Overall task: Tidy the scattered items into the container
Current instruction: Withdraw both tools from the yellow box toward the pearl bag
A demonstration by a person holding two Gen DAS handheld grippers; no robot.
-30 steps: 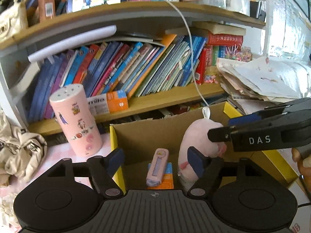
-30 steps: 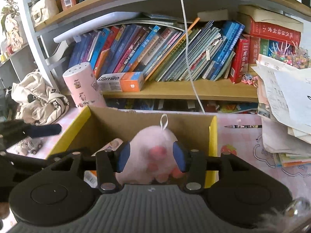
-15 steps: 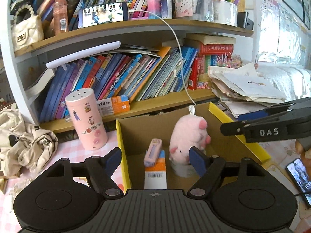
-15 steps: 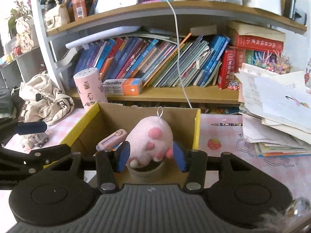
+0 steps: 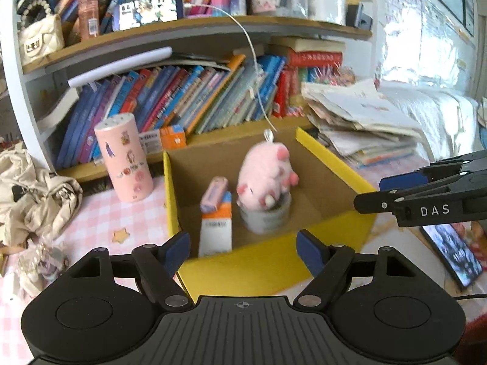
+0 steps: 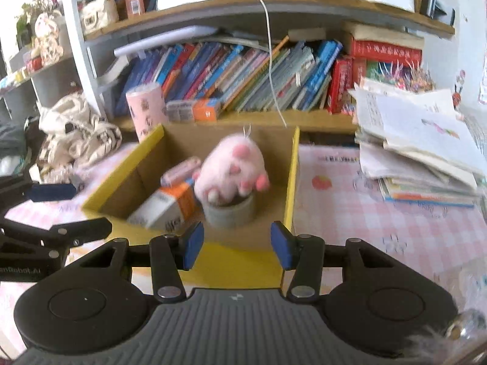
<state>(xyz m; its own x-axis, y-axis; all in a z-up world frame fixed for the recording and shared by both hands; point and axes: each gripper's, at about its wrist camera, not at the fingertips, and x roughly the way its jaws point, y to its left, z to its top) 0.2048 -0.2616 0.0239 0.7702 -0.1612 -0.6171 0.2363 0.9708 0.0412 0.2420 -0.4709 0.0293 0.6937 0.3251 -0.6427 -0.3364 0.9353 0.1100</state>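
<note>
A yellow-edged cardboard box (image 5: 341, 164) (image 6: 290, 182) stands on the pink checked table. Inside it a pink plush pig (image 5: 266, 172) (image 6: 232, 167) rests on a grey tape roll (image 5: 268, 216) (image 6: 228, 213), beside a white-and-orange carton (image 5: 216, 228) (image 6: 166, 205) with a small pink case (image 5: 214, 193) (image 6: 179, 170) on it. My left gripper (image 5: 243, 249) hangs open in front of the box, holding nothing. My right gripper (image 6: 237, 245) is open too, empty, just short of the box's near wall; it shows from the side in the left wrist view (image 5: 380, 194).
A pink cylinder (image 5: 123, 158) (image 6: 146, 109) stands left of the box. A cream cloth bag (image 5: 33, 188) and small trinkets (image 5: 45, 264) lie at the left. Stacked papers (image 6: 420, 149) and a phone (image 5: 450, 249) are at the right. A bookshelf (image 5: 194, 103) runs behind.
The right gripper let go of the plush pig, which now sits on the tape roll in the box. Both grippers have pulled back and up from the box.
</note>
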